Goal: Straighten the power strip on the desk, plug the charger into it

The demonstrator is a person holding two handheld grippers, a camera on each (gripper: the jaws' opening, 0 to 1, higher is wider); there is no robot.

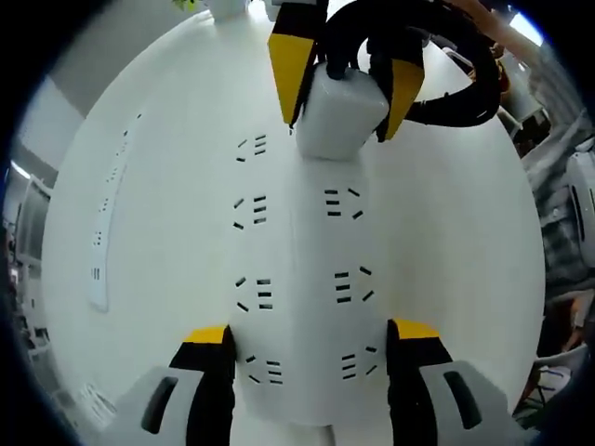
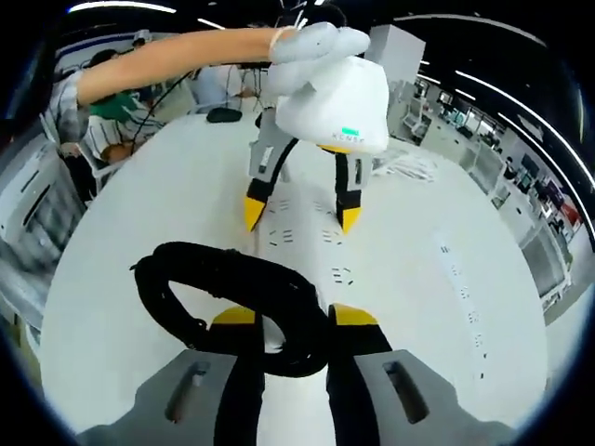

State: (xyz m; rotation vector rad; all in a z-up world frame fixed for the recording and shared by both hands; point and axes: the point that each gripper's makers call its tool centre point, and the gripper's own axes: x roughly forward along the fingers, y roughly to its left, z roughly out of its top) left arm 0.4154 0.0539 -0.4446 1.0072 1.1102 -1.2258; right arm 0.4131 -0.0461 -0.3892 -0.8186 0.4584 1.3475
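Straddling power strip, left gripper spread; right gripper pinching charger at far end, black cable coiled.

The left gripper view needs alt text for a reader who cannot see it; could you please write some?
A white power strip with two rows of sockets lies on a white desk, its near end between the open left gripper. At its far end the right gripper holds a white block-shaped charger trailing a coiled black cable.

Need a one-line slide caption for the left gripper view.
Right gripper presses white charger onto power strip, left gripper straddling the strip's near end.
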